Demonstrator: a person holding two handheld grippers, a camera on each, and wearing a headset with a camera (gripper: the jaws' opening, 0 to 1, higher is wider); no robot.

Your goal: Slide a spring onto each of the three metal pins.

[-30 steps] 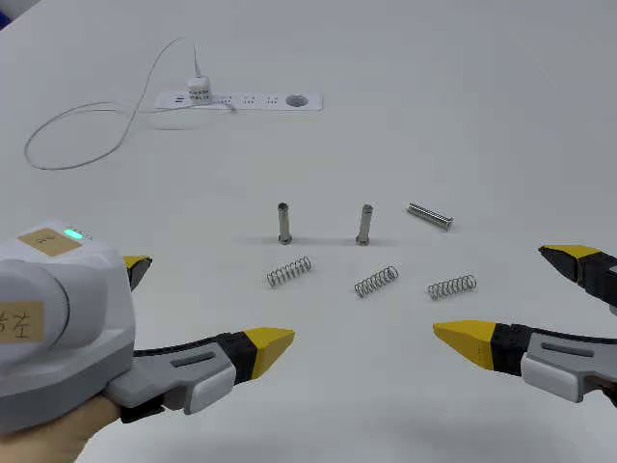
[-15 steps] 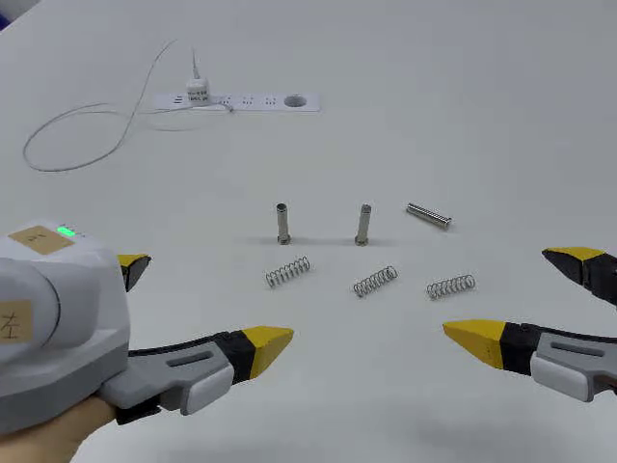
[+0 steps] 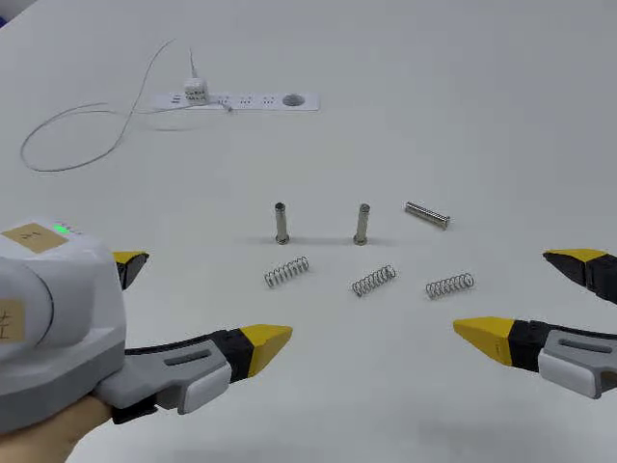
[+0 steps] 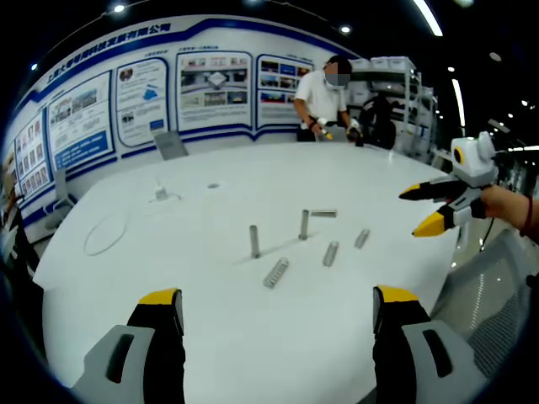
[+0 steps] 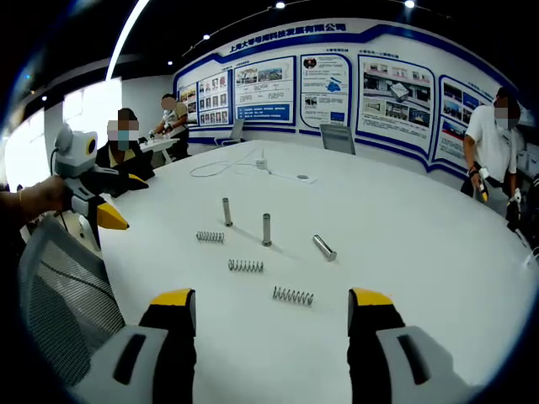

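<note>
White table [image 3: 463, 116] is carrying all the parts, and no spring is on a pin yet. Left pin [image 3: 281, 223] and middle pin [image 3: 362, 224] are standing upright side by side with a clear gap between them. Right pin [image 3: 427, 215] is lying flat at an angle, just right of the middle one and slightly farther away. Three springs are lying loose in a row on the near side of the pins. Left spring [image 3: 287, 272] is sitting just in front of the left pin, and middle spring [image 3: 374, 280] just in front of the middle pin. Right spring [image 3: 449, 285] is lying in front of the flat pin, not touching it. Left gripper [image 3: 218, 294] is hovering over the table at near left, jaws spread wide and gripping nothing, yellow tips pointing toward the spring row. Right gripper [image 3: 502, 290] is hovering at near right, jaws also spread and empty, tips pointing in toward the right spring but well clear of it. Both are sitting nearer the person than the springs. Power strip [image 3: 236, 100] is lying at the far side with a plug in it, and its cable [image 3: 67, 135] is looping off to the left. People [image 4: 324, 93] are standing and sitting around the table's far edges in the gripper views.
</note>
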